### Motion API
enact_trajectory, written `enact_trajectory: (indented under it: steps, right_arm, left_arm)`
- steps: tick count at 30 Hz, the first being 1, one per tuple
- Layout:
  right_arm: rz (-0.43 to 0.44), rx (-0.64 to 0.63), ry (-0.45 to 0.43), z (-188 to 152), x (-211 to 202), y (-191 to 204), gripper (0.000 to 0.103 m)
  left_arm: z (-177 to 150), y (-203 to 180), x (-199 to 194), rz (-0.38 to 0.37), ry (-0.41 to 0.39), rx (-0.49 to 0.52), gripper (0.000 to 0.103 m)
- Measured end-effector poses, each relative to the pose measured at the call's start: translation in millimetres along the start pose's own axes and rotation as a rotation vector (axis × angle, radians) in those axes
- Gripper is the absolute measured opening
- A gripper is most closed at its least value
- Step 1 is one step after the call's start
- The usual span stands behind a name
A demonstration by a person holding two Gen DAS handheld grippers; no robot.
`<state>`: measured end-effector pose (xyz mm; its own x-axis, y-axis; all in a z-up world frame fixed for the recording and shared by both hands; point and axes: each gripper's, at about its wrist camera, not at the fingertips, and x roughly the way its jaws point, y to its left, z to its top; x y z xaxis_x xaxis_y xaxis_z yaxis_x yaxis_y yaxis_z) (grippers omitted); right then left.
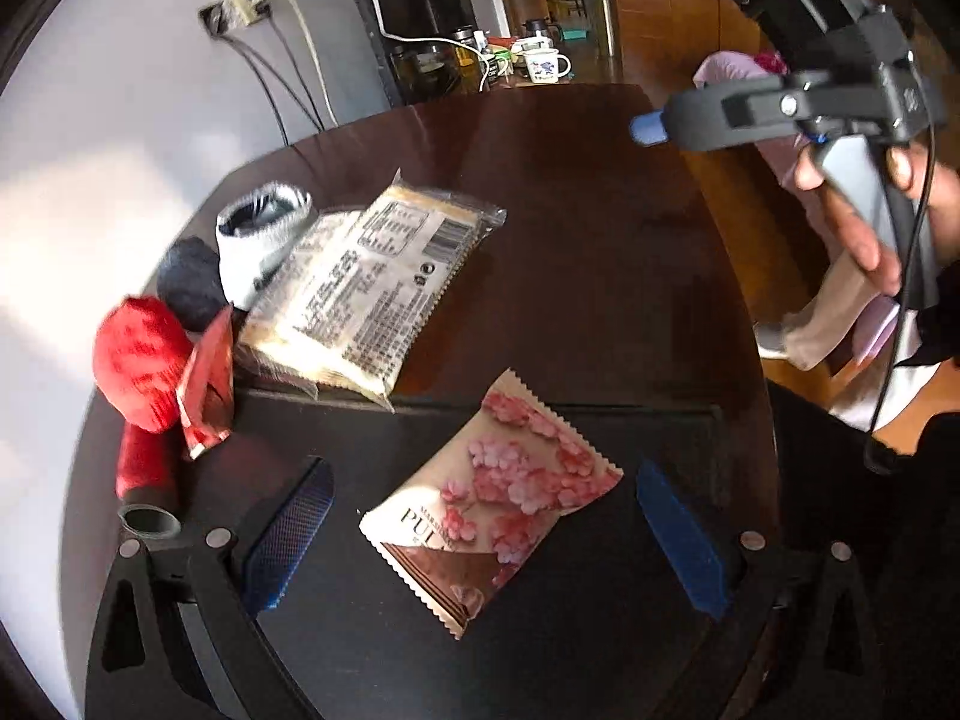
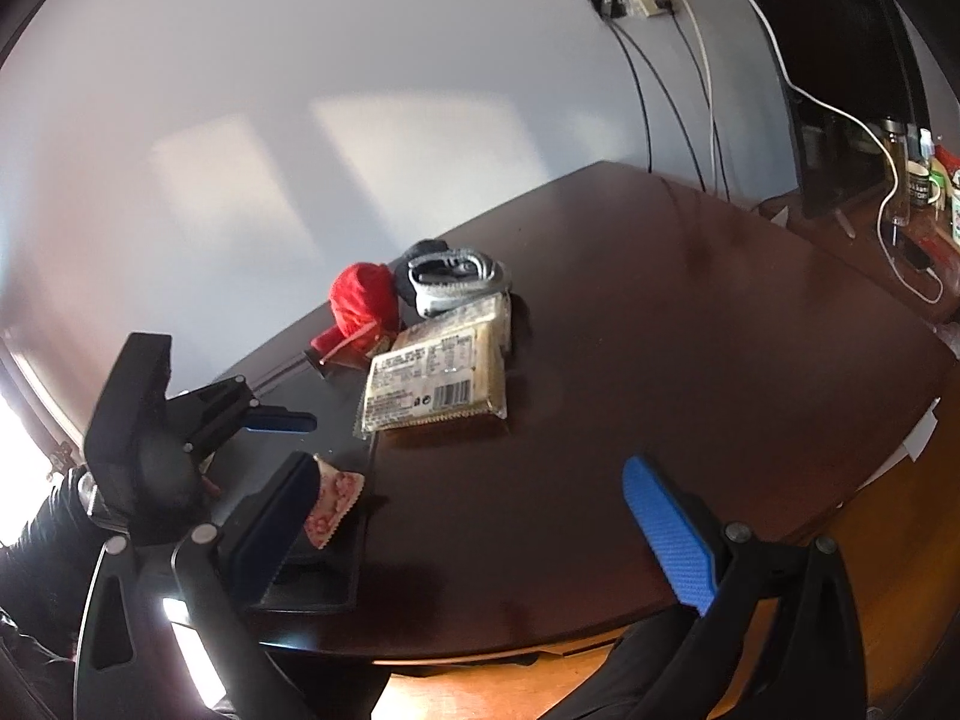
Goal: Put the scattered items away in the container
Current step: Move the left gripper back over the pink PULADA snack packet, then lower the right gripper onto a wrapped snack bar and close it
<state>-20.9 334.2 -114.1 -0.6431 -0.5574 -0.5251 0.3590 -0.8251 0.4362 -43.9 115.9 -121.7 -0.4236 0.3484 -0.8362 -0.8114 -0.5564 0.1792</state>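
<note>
A pink cherry-blossom snack packet (image 1: 489,501) lies in the black tray (image 1: 360,630) on the dark wooden table; it also shows in the right wrist view (image 2: 333,501). My left gripper (image 1: 483,540) is open above the tray, its blue fingers either side of the packet, not touching it. A large clear biscuit pack (image 1: 366,288) rests on the tray's far edge and shows in the right wrist view too (image 2: 441,375). Beside it lie a red sock (image 1: 141,372), a small red packet (image 1: 207,387), a dark sock (image 1: 192,282) and a grey-white sock (image 1: 258,234). My right gripper (image 2: 474,534) is open and empty over the table.
The right gripper (image 1: 651,127) also hangs high at the right in the left wrist view. Cables (image 2: 708,90) run down the wall behind the table. Mugs and jars (image 1: 543,63) stand on a side counter. The table's front edge (image 2: 510,651) curves near me.
</note>
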Motion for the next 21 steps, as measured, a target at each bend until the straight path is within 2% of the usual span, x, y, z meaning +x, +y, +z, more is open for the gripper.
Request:
enact_trajectory:
  steps: [6, 9, 13, 17, 21]
  right_arm:
    - [0.014, -0.007, -0.007, 4, 4, 5, 0.103]
    - [0.020, -0.010, 0.009, 3, 10, 6, 0.103]
    - [0.046, 0.000, 0.029, 8, 24, 6, 0.103]
    - [0.129, 0.060, 0.052, 30, 49, 0, 0.103]
    - [0.122, 0.070, 0.099, 49, 79, 0, 0.103]
  left_arm:
    - [-5, 2, 0, -0.015, 0.005, -0.042, 0.102]
    - [-8, 8, 2, -0.031, 0.022, -0.096, 0.102]
    - [-18, 32, 4, 0.009, 0.041, -0.243, 0.102]
    - [-25, 35, 1, 0.035, 0.039, -0.277, 0.102]
    - [-33, 36, -4, 0.071, 0.038, -0.299, 0.102]
